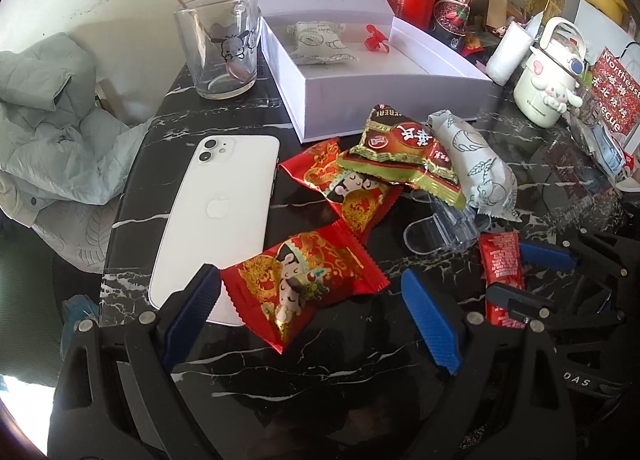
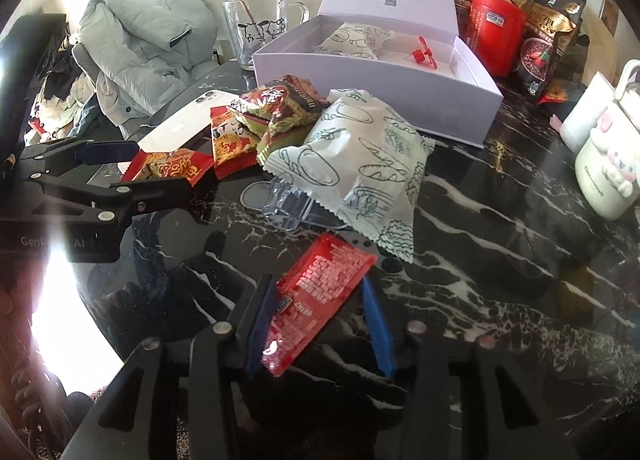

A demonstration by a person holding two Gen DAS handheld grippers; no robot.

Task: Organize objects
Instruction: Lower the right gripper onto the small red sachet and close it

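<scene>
While clutter crowds the back of the black, white-veined marble bench (image 2: 500, 195), a white cardboard box (image 1: 384, 99) stands open there with its lid tipped up, holding a pale printed pouch (image 1: 320, 43) and a small red plastic piece (image 1: 374, 37). Left of the box stands a clear glass mug (image 1: 218, 47) with cartoon prints and a spoon inside; a grey-green puffy jacket (image 1: 52, 115) lies heaped off the bench edge. Red canisters, dark foil bags and a cream cartoon jar (image 1: 548, 79) fill the far right.

Before the box, crinkly snack packets lie piled: a green-and-brown foil packet (image 1: 400, 155) overlaps a glossy red one (image 1: 352, 187), and a white paper-like pouch with line drawings (image 2: 360, 167) rests partly over a clear plastic clip (image 2: 284, 199). A white phone (image 1: 216, 211) lies face down, flat, to the left.

The left tongs (image 1: 320, 320) stand wide, released, their ribbed blue pads either side of a red cartoon packet (image 1: 300, 284) that lies on the bench, with no pad pressing it. The right tongs (image 2: 320, 324) are clenched on a slim red sachet (image 2: 316, 296) with white print, the blue pads squeezing its sides; the sachet's far end reaches toward the white pouch.
</scene>
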